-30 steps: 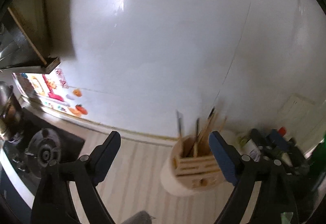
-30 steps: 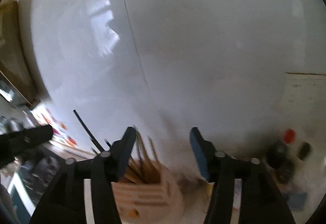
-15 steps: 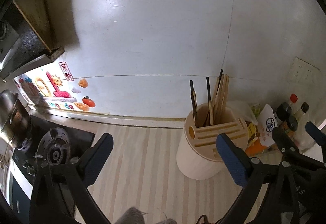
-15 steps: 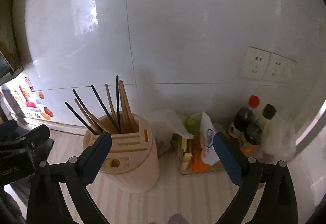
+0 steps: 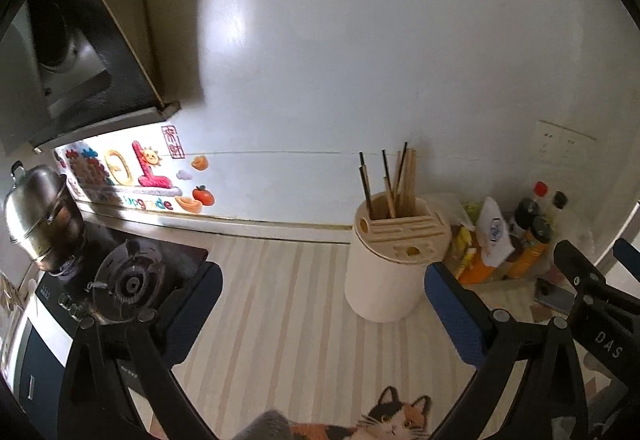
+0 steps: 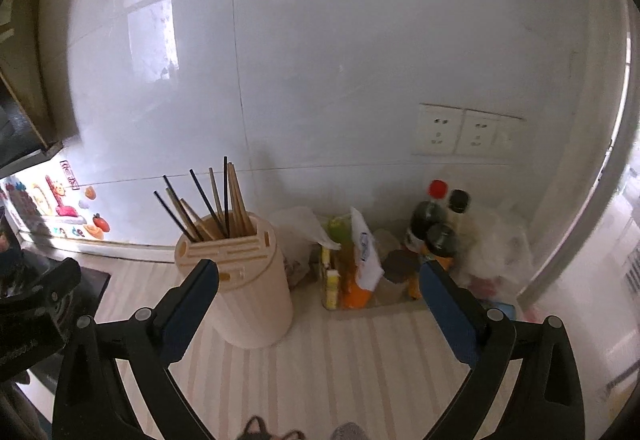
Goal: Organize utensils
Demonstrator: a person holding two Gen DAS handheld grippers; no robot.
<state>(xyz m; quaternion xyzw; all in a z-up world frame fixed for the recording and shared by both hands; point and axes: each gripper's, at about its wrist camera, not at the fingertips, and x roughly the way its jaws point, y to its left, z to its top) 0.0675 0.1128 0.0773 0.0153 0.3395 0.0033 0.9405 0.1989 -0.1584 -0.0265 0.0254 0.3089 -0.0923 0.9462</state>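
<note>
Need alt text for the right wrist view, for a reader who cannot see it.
An open, empty right hand-held gripper hovers above a striped counter, facing a cream utensil holder with dark and wooden chopsticks standing in it. Sauce bottles and packets crowd the white tiled wall to its right.

Wall sticker behind the stove: coloured letters along its lower edge, roughly "upgrade", first letters unclear. Red seal-style stamp on the sticker's upper right, Chinese characters, not legible. Right gripper body, seen from the left wrist view: white "DAS". White packet beside the bottles: blue logo, too small to read.
</note>
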